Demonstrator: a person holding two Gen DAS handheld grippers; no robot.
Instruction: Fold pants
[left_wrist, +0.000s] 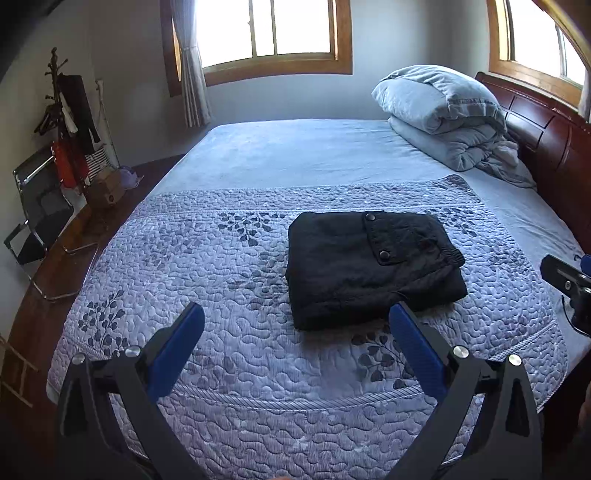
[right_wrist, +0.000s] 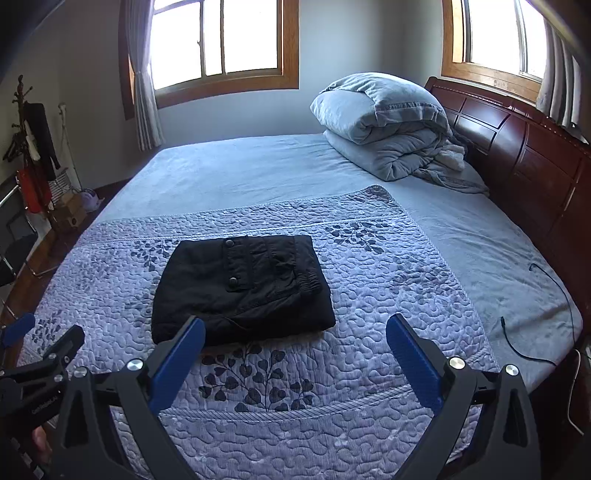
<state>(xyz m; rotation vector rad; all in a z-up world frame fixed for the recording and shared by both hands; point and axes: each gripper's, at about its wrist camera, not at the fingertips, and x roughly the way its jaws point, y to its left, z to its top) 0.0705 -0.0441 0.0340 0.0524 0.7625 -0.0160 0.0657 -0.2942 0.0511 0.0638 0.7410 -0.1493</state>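
Black folded pants (left_wrist: 373, 266) lie just beyond both grippers' wide-spread, empty fingers (left_wrist: 417, 350).

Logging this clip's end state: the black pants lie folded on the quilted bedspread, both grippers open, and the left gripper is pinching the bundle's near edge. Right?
Not quite. The left gripper pinches nothing: the left wrist view shows its jaws spread, short of the black pants. The rest holds: they lie folded on the quilted bedspread, and the right gripper is open.

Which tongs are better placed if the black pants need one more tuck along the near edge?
Probably the left tongs: open, with the right-hand pad at the near edge of the pants. The right tongs, also open, sit further right, mostly over bare quilt. The pants already look folded.
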